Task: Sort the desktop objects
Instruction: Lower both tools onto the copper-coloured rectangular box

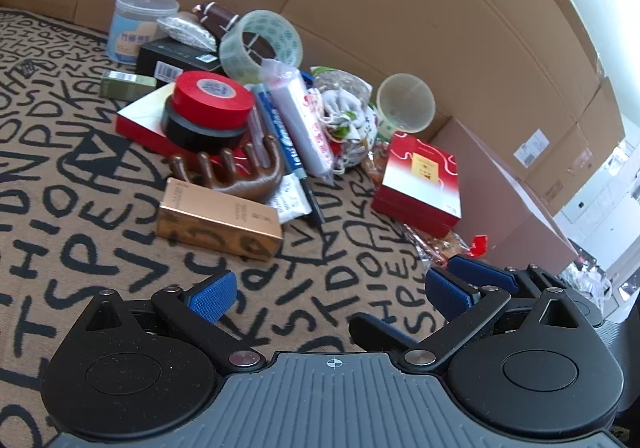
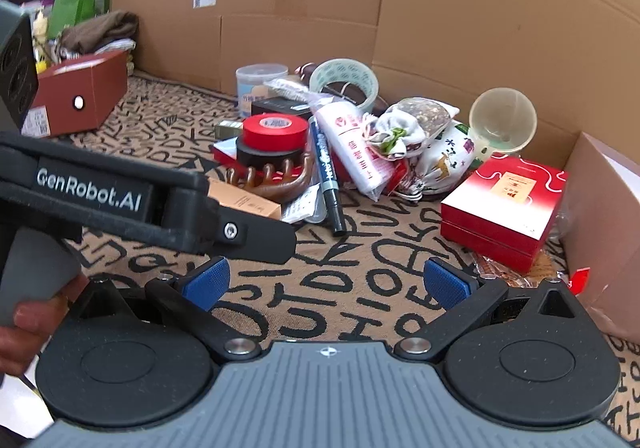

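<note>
Here, the left gripper [image 1: 326, 294] and right gripper [image 2: 326, 284] are held spread and empty before the clutter [image 2: 360, 144].

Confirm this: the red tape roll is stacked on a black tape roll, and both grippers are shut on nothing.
Wrong on the grippers. The left gripper and right gripper are both open, as each wrist view shows. The red tape roll does sit on the black tape roll.

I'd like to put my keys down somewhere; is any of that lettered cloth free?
Yes: the lettered cloth is bare between both open grippers and the pile, before the gold box and red box. The middle, around the red tape, is crowded.
</note>
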Demonstrator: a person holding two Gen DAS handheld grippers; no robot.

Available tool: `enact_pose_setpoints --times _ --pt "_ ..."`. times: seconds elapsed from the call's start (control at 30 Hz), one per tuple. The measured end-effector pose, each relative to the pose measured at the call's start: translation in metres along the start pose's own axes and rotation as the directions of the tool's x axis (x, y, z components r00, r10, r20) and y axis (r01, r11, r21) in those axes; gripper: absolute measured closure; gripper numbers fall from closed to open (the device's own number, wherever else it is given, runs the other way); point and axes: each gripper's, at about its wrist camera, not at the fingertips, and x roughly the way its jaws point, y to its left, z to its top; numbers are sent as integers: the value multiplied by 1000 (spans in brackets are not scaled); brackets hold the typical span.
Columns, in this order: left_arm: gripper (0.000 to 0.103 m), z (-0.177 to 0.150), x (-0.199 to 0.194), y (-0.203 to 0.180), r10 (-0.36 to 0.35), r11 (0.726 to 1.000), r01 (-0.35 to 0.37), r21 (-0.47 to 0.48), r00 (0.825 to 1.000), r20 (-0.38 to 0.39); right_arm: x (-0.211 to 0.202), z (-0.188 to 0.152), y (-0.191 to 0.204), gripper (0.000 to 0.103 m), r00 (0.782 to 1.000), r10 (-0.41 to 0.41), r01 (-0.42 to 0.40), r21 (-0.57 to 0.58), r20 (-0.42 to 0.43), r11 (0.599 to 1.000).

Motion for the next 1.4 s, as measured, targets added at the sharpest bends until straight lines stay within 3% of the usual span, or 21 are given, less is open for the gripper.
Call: enact_pose_setpoints --times 0.3,0.67,0.87,1.1,1.4 --pt "0 7 4 14 30 999 -30 -13 1000 -10 8 -2 22 0 999 -35 35 -166 5 986" --pt "0 26 6 34 93 995 -92 -27 995 28 25 5 19 1 1000 20 -18 -106 17 994" --pt "0 38 21 44 126 992 -126 -33 992 4 41 9 24 3 998 67 -66 -64 19 996" --pt "1 41 26 41 130 991 -130 17 991 -6 55 9 32 18 991 130 -131 -58 -11 990" --pt "13 49 30 56 103 995 -102 13 994 -48 67 12 34 30 988 156 -156 -69 -12 985"
